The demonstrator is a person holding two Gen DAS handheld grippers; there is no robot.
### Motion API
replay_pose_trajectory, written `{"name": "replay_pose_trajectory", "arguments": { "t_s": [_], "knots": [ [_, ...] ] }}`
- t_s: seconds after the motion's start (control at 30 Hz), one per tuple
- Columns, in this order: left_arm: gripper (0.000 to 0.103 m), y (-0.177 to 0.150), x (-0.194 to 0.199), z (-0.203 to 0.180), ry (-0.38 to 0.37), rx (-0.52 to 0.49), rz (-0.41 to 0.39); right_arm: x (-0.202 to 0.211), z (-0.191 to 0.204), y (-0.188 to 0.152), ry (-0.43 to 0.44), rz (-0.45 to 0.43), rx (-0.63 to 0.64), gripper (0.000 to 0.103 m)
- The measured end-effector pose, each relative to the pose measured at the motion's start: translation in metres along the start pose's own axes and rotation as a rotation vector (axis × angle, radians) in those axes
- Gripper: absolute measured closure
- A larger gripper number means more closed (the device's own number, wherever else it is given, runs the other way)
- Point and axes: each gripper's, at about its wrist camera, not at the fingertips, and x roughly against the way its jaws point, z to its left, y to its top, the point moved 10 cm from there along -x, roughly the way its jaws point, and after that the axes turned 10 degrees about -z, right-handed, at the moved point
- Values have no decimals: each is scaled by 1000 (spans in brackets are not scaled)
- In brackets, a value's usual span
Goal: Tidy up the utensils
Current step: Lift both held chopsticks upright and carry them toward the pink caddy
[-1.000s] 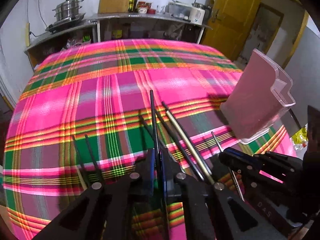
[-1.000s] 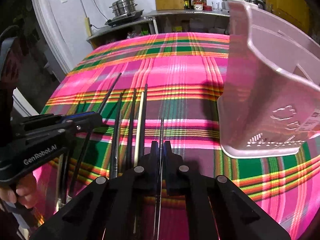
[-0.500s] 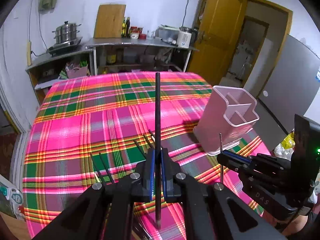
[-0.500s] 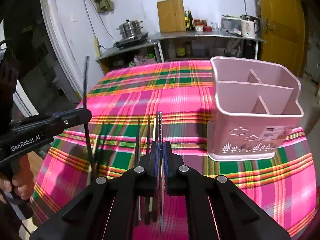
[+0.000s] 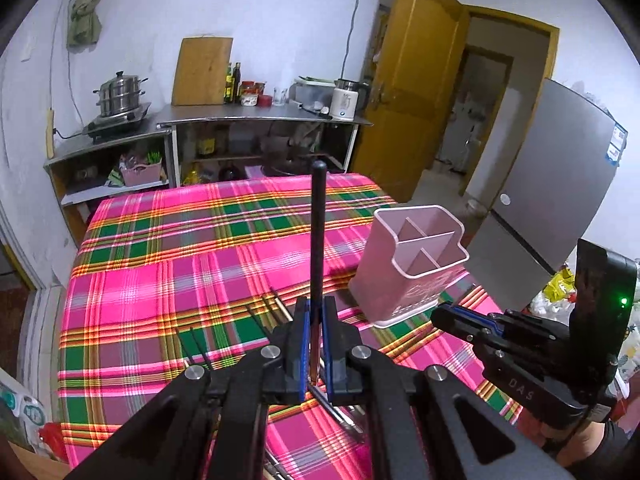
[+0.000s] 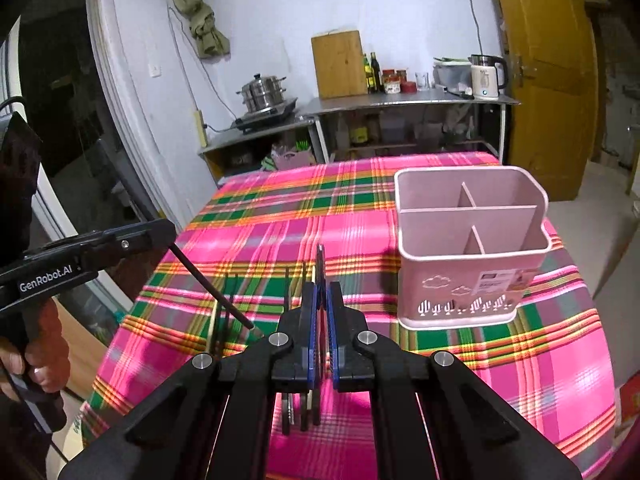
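Kitchen room, white walls, yellow door (image 5: 416, 80) ajar at the right, steel counter along the back wall carrying a stacked steamer pot (image 5: 119, 94), a wooden cutting board (image 5: 203, 71), bottles and a kettle (image 6: 486, 76). Work surface is a table under a pink-green plaid cloth (image 5: 192, 264). Change over the last second: both grippers were low over the row of chopsticks, each closing on one; now both are raised well clear of the cloth. Left gripper (image 5: 315, 344) is pressed together on a black chopstick (image 5: 319, 236), which stands roughly upright in its own view and slants down toward the cloth in the right view. Right gripper (image 6: 320, 320) is likewise pinched on a thin stick (image 6: 319, 256), seen edge-on between the pads; material not resolvable. Remaining chopsticks (image 6: 224, 312) lie loose on the cloth, below and to the left of the right gripper. Pink divided holder (image 6: 472, 240) stands upright at the right side of the table, its compartments showing nothing inside, well apart from both held sticks. Judgement: pickup done, transfer to the holder not yet begun; next is to carry each stick over a compartment and lower it tip-first. Risk: a stick pivoting in the pinch.
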Motion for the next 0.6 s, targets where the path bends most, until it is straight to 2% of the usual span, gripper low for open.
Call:
{"name": "replay_pose_trajectory", "arguments": {
  "t_s": [0.23,0.6],
  "knots": [
    [98,14,-2,-25,-57,7,1,21,-11,19,-12,-48,-8,98],
    [98,35,-37,-69,-163,55,42,38,-53,44,-76,-87,-50,98]
  ]
}}
